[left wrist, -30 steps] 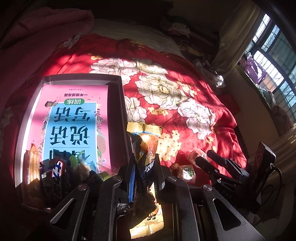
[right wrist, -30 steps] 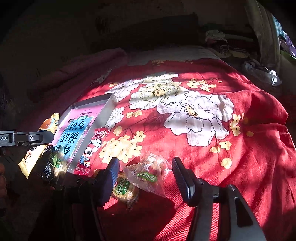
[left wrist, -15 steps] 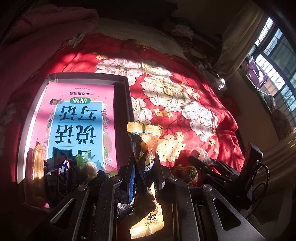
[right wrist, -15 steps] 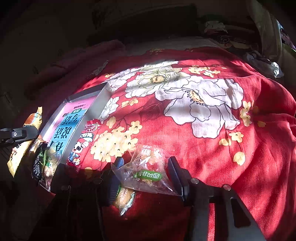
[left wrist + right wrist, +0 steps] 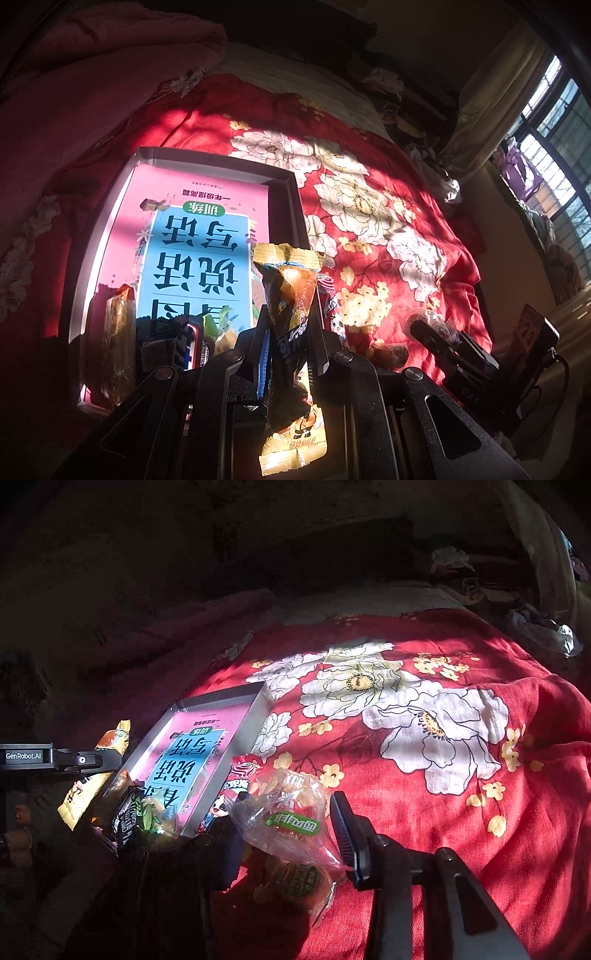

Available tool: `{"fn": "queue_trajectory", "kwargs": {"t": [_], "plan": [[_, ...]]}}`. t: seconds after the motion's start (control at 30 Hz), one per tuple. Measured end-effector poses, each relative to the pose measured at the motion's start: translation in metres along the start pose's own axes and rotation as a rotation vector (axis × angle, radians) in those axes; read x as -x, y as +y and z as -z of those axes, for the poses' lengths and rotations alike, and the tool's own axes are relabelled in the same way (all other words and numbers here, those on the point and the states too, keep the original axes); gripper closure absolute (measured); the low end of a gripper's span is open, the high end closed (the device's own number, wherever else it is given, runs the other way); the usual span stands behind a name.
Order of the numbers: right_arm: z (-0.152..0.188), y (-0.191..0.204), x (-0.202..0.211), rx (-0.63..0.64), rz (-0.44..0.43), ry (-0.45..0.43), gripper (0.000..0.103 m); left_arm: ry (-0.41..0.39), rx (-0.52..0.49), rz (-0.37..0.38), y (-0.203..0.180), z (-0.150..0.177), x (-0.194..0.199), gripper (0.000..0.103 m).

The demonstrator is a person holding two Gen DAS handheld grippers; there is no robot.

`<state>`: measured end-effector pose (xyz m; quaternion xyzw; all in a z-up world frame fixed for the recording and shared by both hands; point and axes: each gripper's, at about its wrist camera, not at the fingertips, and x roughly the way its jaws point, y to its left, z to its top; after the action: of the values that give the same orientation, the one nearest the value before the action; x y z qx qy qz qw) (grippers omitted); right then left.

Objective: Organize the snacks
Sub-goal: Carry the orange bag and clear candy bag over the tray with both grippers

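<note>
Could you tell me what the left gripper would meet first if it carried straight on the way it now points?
Most likely the tray holding the pink book. The left gripper, shut on the orange snack packet, points down toward the tray's right wall; depth is unclear, so the red panda packet beside it is possible.

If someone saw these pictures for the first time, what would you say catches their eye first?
Probably the red quilt with big white flowers, lit by sun across the bed. Next, the shallow tray on its left side, holding a pink and blue book with snack packs piled at its near end. Then the snacks in hand: the left gripper clamps an orange packet upright, while the right gripper is closing on a clear bag.
</note>
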<state>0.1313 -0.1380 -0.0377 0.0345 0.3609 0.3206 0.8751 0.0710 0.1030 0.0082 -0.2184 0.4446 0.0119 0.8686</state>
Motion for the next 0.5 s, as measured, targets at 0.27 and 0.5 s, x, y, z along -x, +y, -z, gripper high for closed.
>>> {"fn": "queue_trajectory", "kwargs": {"t": [0.27, 0.5], "plan": [[0.003, 0.034, -0.015, 0.099, -0.009, 0.029, 0.064, -0.019, 0.038, -0.012, 0.024, -0.001, 0.010, 0.087], [0.016, 0.023, -0.014, 0.087, 0.044, 0.079, 0.062, -0.019, 0.054, 0.006, 0.033, -0.001, 0.009, 0.087]]}}
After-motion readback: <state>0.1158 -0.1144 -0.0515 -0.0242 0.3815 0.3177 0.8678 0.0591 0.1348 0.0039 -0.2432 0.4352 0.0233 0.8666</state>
